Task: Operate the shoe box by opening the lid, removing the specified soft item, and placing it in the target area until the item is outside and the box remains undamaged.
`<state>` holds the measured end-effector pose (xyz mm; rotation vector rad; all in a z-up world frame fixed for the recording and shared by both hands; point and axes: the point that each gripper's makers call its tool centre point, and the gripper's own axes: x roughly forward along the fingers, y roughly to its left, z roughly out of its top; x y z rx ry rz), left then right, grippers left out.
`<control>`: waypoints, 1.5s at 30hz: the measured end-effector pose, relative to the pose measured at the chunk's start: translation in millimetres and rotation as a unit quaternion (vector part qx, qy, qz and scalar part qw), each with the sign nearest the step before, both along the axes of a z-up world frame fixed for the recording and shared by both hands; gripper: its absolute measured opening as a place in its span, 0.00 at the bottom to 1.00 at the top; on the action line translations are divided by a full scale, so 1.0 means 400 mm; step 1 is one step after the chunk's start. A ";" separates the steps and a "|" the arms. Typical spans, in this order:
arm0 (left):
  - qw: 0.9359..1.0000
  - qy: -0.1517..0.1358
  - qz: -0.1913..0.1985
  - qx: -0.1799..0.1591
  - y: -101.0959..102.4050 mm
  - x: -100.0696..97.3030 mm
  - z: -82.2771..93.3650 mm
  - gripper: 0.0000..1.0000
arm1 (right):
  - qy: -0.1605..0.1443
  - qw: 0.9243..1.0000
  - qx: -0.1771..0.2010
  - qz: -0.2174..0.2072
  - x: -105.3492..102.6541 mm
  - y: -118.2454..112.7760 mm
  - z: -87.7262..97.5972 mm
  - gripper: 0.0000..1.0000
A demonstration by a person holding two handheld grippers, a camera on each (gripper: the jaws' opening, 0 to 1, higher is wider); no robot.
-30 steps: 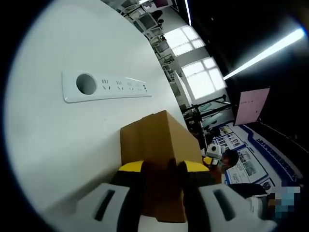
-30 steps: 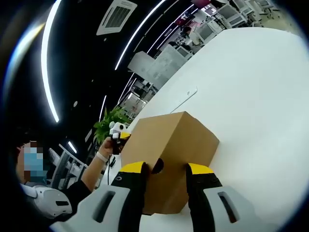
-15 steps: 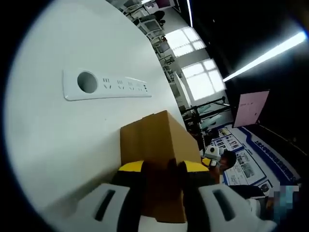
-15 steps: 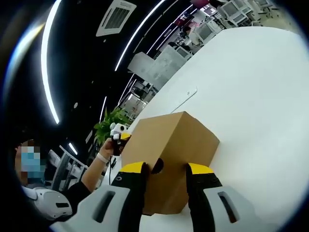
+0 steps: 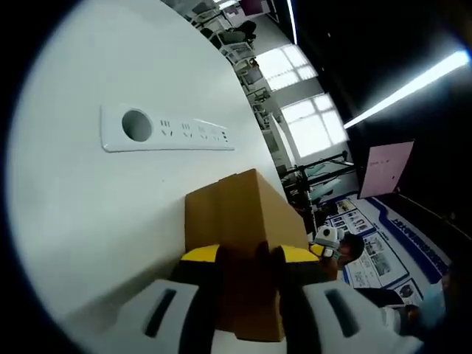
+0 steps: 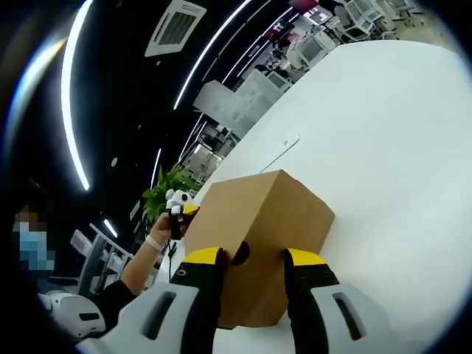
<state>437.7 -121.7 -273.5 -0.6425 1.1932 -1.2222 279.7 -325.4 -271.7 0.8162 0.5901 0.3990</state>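
A brown cardboard shoe box (image 5: 243, 214) lies on the white table (image 5: 88, 221) with its lid down. My left gripper (image 5: 247, 258) holds its near end, with the yellow-tipped jaws on either side of the cardboard. From the opposite end, my right gripper (image 6: 249, 258) clasps the shoe box (image 6: 258, 214), its jaws flanking a round finger hole (image 6: 240, 253). Beyond the box, the left gripper (image 6: 179, 204) shows in a person's hand. The right gripper (image 5: 324, 237) peeks past the box's far end. The box's contents are hidden.
A white power strip (image 5: 166, 129) with a round opening is set in the table beyond the box. The table (image 6: 391, 147) stretches wide to the right of the box. A potted plant (image 6: 166, 184) and office desks stand far behind.
Both views have shifted very slightly. The box and both grippers keep the same hold.
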 end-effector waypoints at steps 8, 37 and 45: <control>1.000 0.003 0.009 -0.003 0.007 0.022 0.000 0.29 | 0.002 1.000 0.000 0.007 0.000 0.002 0.002 0.33; 0.999 0.009 0.029 -0.020 0.071 -0.015 0.000 0.29 | 0.010 0.998 0.001 0.062 -0.009 0.005 -0.001 0.33; 0.999 0.008 0.039 -0.025 0.084 -0.045 0.001 0.29 | 0.014 0.997 -0.004 0.079 -0.022 0.011 -0.003 0.33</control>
